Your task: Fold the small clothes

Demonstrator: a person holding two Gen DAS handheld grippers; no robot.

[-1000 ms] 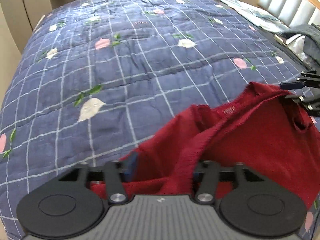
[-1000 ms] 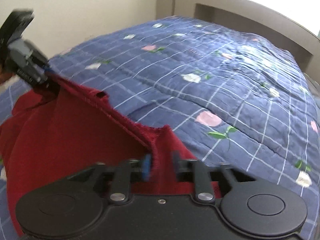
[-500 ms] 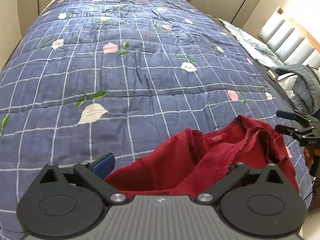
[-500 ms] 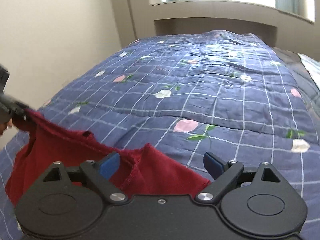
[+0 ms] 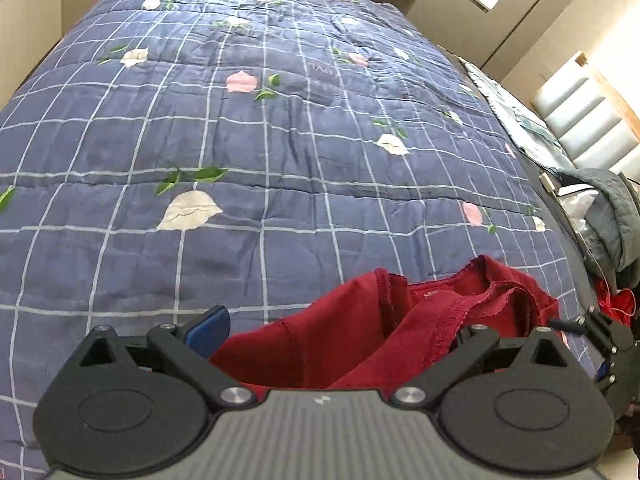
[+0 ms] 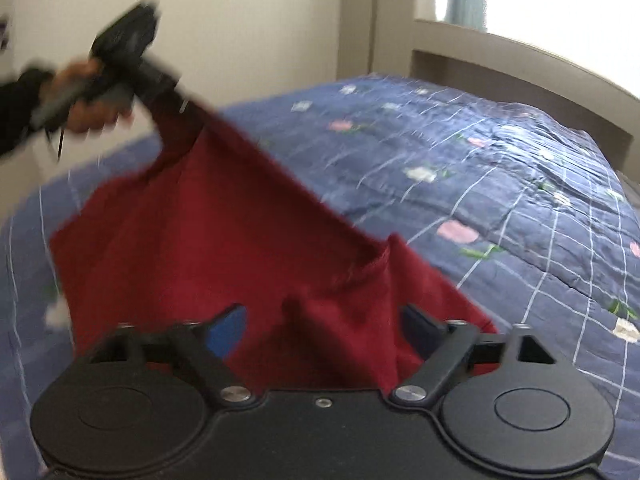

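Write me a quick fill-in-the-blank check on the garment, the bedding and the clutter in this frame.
1. The garment to be folded is ____ in colour.
2. It lies on a ____ quilt with thin white grid lines and a scattering of printed flowers.
3. In the left wrist view, a grey jacket is heaped at the ____ edge of the picture.

Missing words: red; blue; right.

We see a matt red knit garment (image 5: pixel 360 344) with frayed seams, a quilted cotton-like bedspread (image 5: pixel 280 160), and matt black plastic tongs (image 5: pixel 328 340).
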